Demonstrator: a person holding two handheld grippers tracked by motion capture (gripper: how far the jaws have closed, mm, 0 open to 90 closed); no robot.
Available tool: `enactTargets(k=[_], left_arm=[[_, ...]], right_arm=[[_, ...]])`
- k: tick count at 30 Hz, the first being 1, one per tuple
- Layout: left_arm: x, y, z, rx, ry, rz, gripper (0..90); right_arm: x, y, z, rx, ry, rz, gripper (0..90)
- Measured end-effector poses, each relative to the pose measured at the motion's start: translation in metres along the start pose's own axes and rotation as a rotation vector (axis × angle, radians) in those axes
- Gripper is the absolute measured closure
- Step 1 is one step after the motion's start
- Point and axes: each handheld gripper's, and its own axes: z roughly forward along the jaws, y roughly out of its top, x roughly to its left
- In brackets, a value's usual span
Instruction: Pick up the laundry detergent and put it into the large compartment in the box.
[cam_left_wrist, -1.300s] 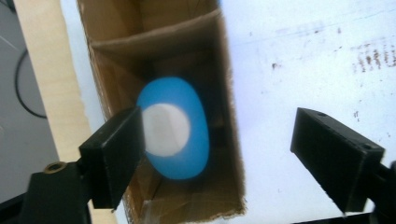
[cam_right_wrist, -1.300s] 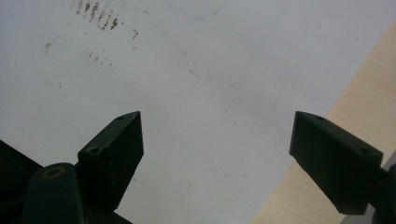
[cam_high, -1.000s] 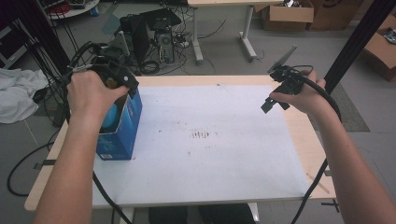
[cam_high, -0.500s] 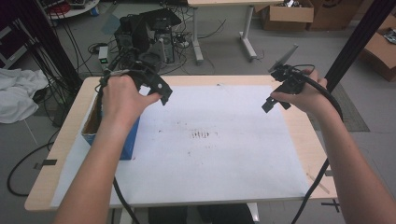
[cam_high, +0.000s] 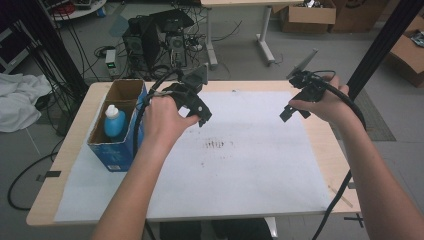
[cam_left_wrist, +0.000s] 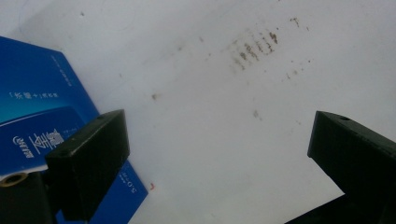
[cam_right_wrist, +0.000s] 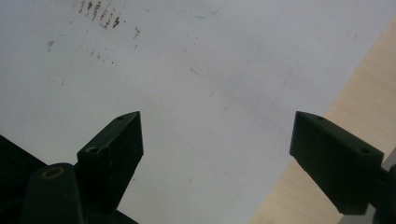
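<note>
An open-topped blue carton (cam_high: 120, 150) stands at the table's left, and a blue bottle with a white cap (cam_high: 114, 121) stands upright in its near compartment. My left gripper (cam_high: 202, 114) hovers to the right of the carton, over the white sheet. Its jaws have just been opening and nothing is between them. In the left gripper view the gripper (cam_left_wrist: 217, 130) stands wide, with the carton's printed side (cam_left_wrist: 37, 112) at its left. My right gripper (cam_high: 289, 112) hangs over the sheet's right part. It is open and empty (cam_right_wrist: 217, 126).
A white sheet (cam_high: 240, 170) covers most of the wooden table (cam_high: 75, 125) and has brown smudges (cam_high: 216, 145) at its middle. The table's bare right edge (cam_right_wrist: 364, 88) runs beside the right gripper. Cables, computer gear and cardboard boxes lie on the floor beyond.
My left hand has come away from over the carton, moving right and lower toward the table's middle, and the bottle now shows inside the carton. The right hand has stayed put.
</note>
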Motion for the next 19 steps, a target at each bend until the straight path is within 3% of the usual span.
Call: enactTargets(k=[7,19], left_arm=[[-0.0097,0.0034,0.0074,0.020,0.009,0.028,4.7],[-0.0108,0.0023,0.0102,0.021,-0.002,0.020,3.9]], right_arm=[[0.0003,-0.0005,0.0013,0.000,0.002,0.003,17.3],[0.0005,-0.0025,0.0003,-0.002,0.001,0.004,17.3]])
